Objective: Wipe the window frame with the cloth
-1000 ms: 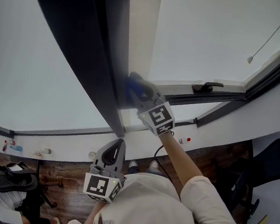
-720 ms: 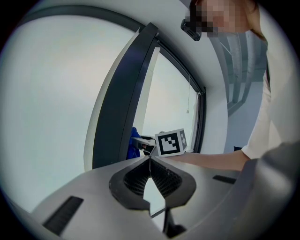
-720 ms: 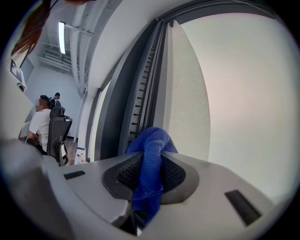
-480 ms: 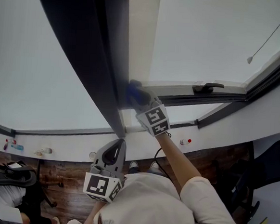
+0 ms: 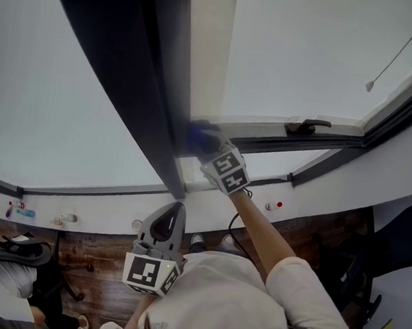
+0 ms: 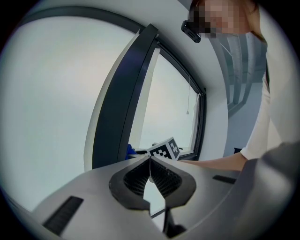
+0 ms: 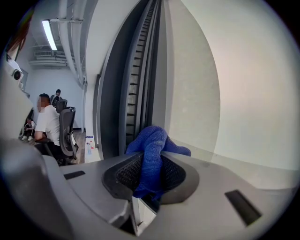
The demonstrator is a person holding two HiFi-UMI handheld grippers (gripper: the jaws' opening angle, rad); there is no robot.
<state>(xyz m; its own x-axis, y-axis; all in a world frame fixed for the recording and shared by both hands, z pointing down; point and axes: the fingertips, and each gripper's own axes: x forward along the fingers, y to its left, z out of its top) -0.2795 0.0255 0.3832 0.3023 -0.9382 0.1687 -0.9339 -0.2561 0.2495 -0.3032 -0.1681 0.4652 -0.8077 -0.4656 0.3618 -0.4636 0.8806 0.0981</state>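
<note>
My right gripper (image 5: 202, 140) is shut on a blue cloth (image 5: 196, 133) and holds it against the foot of the dark upright window frame (image 5: 145, 84), where the upright meets the lower rail. In the right gripper view the cloth (image 7: 152, 154) bunches up between the closed jaws of the right gripper (image 7: 151, 161), just in front of the ribbed frame channel (image 7: 140, 75). My left gripper (image 5: 176, 211) hangs low near the person's body, below the sill, its jaws shut with nothing in them. The left gripper (image 6: 150, 164) looks toward the frame (image 6: 124, 98) and the cloth (image 6: 130, 151).
A black window handle (image 5: 307, 125) sits on the lower rail to the right. A blind cord with a pull (image 5: 368, 86) hangs over the right pane. The white sill (image 5: 95, 219) carries small items at the left. An office chair (image 5: 14, 252) and a seated person (image 7: 47, 124) are nearby.
The right gripper with the cloth has shifted slightly along the foot of the upright frame. The left gripper has stayed where it was.
</note>
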